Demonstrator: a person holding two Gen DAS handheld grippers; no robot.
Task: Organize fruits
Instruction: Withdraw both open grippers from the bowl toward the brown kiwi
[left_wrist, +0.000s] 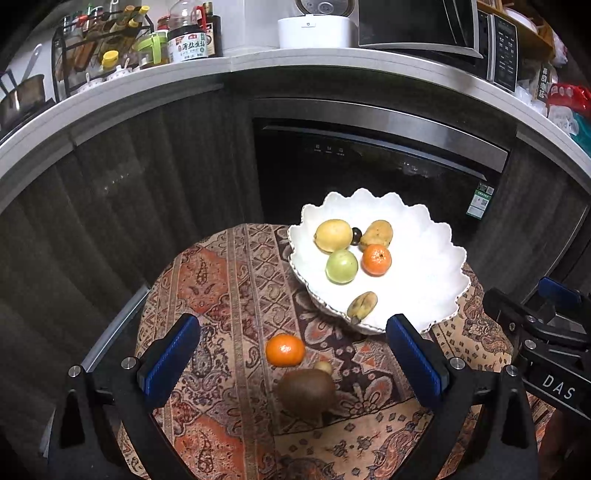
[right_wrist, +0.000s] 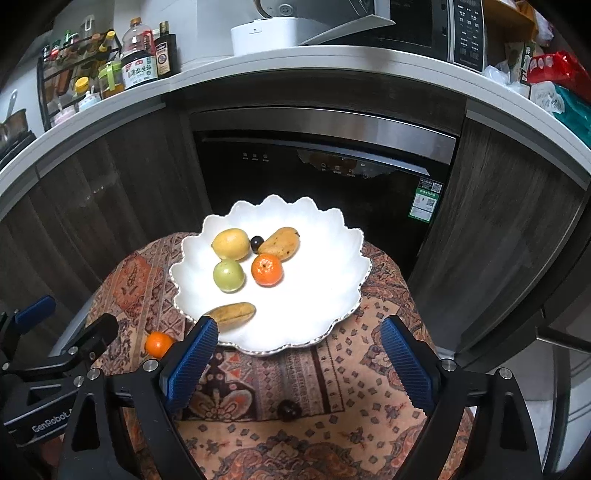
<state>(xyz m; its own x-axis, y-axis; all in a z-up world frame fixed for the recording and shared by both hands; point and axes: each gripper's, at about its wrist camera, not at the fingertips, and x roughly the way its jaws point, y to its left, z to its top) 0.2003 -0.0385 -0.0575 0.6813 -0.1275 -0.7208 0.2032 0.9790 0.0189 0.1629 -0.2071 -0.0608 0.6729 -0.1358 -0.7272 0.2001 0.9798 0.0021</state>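
— While you stand behind me, what lies in front of my tongs, left to right?

— Far left on the grey counter (left_wrist: 155, 79) is a wire rack of bottles (left_wrist: 92, 40), then a big soy sauce bottle (left_wrist: 187, 37). Next comes a white rice cooker (left_wrist: 314, 31), then a microwave (left_wrist: 480, 40), and bags (left_wrist: 565, 99) at the far right. Below the counter are dark wood cabinet doors (left_wrist: 147, 192) with a black dishwasher (left_wrist: 369, 170) between them.

— And the surface?

— A small round table under a patterned orange and brown cloth (left_wrist: 221, 295). My left tongs (left_wrist: 291, 360) hang wide open above it, nothing between the blue pads (left_wrist: 170, 354). Under them on the cloth lie a tangerine (left_wrist: 285, 350), a brown kiwi (left_wrist: 306, 392) just in front of it, and a small pale fruit (left_wrist: 323, 367) touching the kiwi.

— Where is the rest of the fruit?

— On the white scalloped plate (right_wrist: 314, 295) at the far right part of the table. It holds a yellow fruit (right_wrist: 231, 244), a green one (right_wrist: 228, 276), a dark grape (right_wrist: 256, 242), a mango (right_wrist: 282, 242), a second tangerine (right_wrist: 267, 270), and a small spotted banana (right_wrist: 233, 313) near the front rim.

— Your right tongs?

— My right tongs (right_wrist: 299, 363) are also wide apart and empty, over the plate's near edge. One dark little fruit (right_wrist: 289, 410) sits on the cloth below them.
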